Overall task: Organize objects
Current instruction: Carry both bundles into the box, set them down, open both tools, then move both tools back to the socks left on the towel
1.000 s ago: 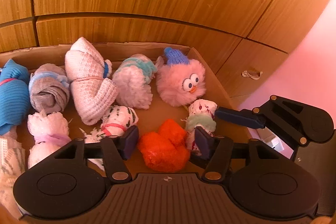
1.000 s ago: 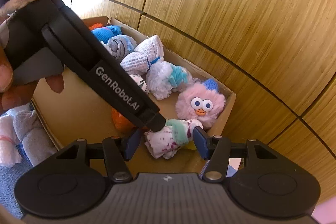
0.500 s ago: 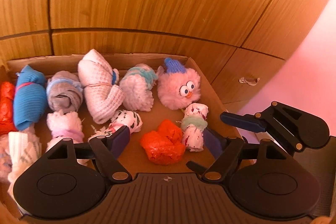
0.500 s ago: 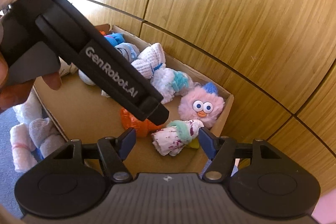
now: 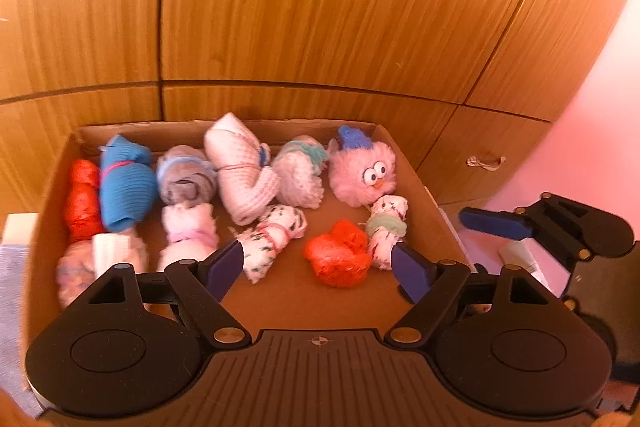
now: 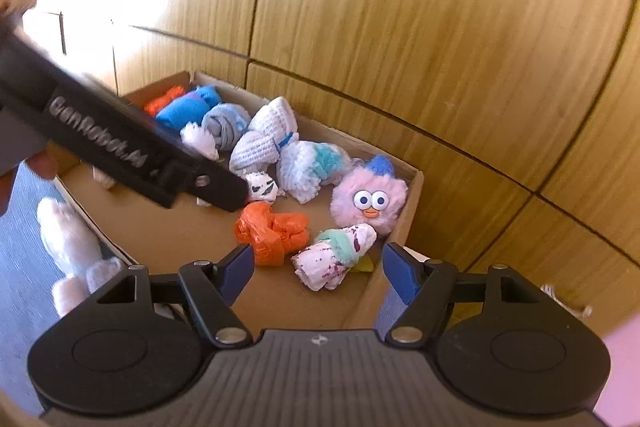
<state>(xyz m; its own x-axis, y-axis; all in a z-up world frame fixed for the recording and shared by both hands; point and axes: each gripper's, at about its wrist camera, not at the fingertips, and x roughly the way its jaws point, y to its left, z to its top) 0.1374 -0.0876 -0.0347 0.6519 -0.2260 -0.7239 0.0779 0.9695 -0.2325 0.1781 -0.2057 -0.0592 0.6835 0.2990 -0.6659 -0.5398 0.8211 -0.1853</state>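
Observation:
A cardboard box [image 5: 434, 203] holds several rolled socks and soft things. An orange crumpled bundle [image 5: 338, 259] lies near its front, also in the right wrist view [image 6: 272, 231]. Beside it lies a white speckled roll with a green band [image 5: 386, 229] [image 6: 340, 257], below a pink fuzzy toy with eyes [image 5: 362, 175] [image 6: 370, 201]. My left gripper [image 5: 318, 269] is open and empty above the box's front. My right gripper [image 6: 318, 269] is open and empty above the box's right corner [image 6: 412, 195].
The box stands against wooden cupboard fronts [image 5: 280, 27]. Further rolls fill the back row: blue [image 5: 126, 183], grey [image 5: 186, 175], white knit [image 5: 242, 171]. A pale fluffy item [image 6: 70, 243] lies outside the box on grey carpet. The left gripper's body [image 6: 120, 151] crosses the right wrist view.
Both grippers have pulled back and up from the box and their jaws have spread wider. The orange bundle and the speckled roll stay lying in the box.

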